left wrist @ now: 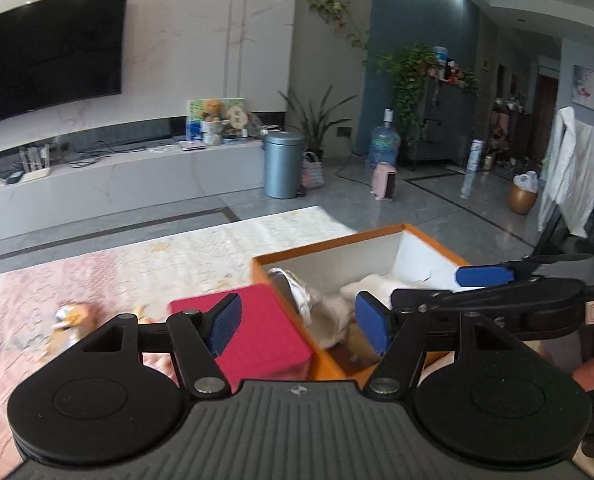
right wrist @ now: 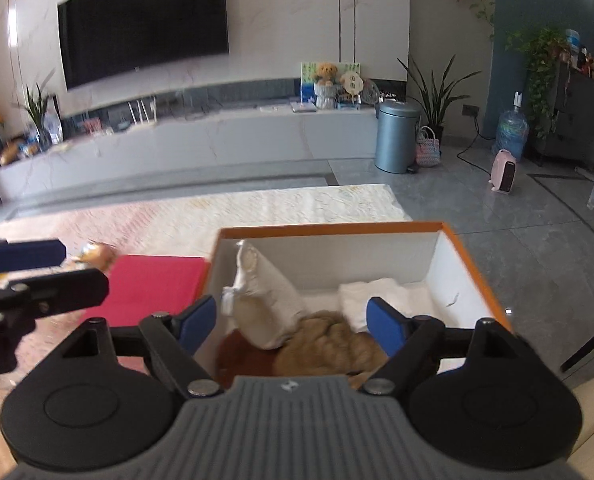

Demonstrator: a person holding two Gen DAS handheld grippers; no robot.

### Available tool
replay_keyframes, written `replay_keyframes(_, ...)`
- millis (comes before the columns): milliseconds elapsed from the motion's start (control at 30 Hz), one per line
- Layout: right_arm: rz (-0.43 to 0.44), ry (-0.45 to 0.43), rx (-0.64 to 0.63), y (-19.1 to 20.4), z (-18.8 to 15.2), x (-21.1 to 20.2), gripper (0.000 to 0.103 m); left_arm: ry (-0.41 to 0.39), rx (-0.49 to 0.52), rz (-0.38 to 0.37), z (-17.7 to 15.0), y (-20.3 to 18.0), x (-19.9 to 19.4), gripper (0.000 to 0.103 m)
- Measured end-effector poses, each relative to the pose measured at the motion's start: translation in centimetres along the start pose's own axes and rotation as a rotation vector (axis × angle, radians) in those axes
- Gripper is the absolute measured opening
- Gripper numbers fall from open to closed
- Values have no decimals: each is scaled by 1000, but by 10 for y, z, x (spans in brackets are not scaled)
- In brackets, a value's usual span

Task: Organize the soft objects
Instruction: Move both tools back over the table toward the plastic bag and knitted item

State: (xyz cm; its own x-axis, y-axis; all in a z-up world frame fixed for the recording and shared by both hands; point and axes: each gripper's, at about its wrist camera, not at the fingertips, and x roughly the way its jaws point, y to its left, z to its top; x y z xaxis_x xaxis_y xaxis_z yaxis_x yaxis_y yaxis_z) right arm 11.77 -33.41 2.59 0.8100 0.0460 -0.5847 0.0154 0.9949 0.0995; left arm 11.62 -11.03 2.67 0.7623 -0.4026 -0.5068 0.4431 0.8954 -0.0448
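An orange box [left wrist: 329, 242] [right wrist: 329, 229] with white walls stands on the rug. Inside lie a cream pillow [right wrist: 265, 288] leaning on the left wall, a tan furry piece [right wrist: 329, 344] at the front and a white folded cloth [right wrist: 377, 296] at the back. A red lid [left wrist: 257, 320] [right wrist: 153, 284] lies flat against the box's left side. A small orange-and-white plush toy [left wrist: 73, 316] [right wrist: 97, 254] rests on the rug further left. My left gripper [left wrist: 299, 326] [right wrist: 53, 272] is open above the lid and the box's left edge. My right gripper [right wrist: 293, 322] [left wrist: 457, 286] hangs open over the box, holding nothing.
A pink and cream rug [left wrist: 157, 264] covers the floor. Beyond it are a long white console [right wrist: 217, 140] under a wall television, a blue bin [left wrist: 283, 164], a pink heater [left wrist: 385, 182] and a water bottle [left wrist: 383, 146]. A white garment [left wrist: 573, 176] hangs at the right.
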Motion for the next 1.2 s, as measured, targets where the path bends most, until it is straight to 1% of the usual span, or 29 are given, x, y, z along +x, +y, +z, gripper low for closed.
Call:
replay_keyframes(67, 16, -25, 29, 13, -12, -9, 81, 13, 4, 37, -14, 6, -8, 77)
replay_keyframes(133, 14, -53, 35, 28, -25, -15, 81, 39, -5, 67, -28, 14, -14, 76)
replay_keyframes(267, 19, -65, 14, 56, -48, -20, 81, 117, -93, 121, -57, 43, -22, 72)
replay_keyframes(367, 44, -42, -4, 73, -63, -17, 81, 159, -163, 172, -76, 67, -32, 71)
replay_keyframes(467, 77, 7, 7, 86, -77, -8, 81, 182, -216, 211, -90, 87, -43, 70)
replay_keyframes(567, 98, 49, -10, 101, -90, 0, 81, 197, -269, 233, -108, 109, -55, 70)
replay_keyframes(633, 111, 69, -28, 109, -96, 5, 81, 205, -308, 235, -122, 118, -62, 68)
replay_keyframes(700, 123, 89, -45, 116, -101, 9, 80, 203, -327, 228, -128, 122, -64, 67)
replay_keyframes(833, 135, 125, -69, 129, -107, 19, 80, 210, -316, 224, -135, 122, -64, 67)
replay_keyframes(967, 143, 158, -80, 136, -107, 32, 80, 213, -333, 214, -138, 127, -59, 66)
replay_keyframes(1100, 161, 176, -102, 147, -102, 49, 69, 205, -348, 205, -132, 137, -54, 66)
replay_keyframes(1200, 196, 173, -141, 161, -95, 58, 63, 208, -314, 213, -120, 146, -47, 66)
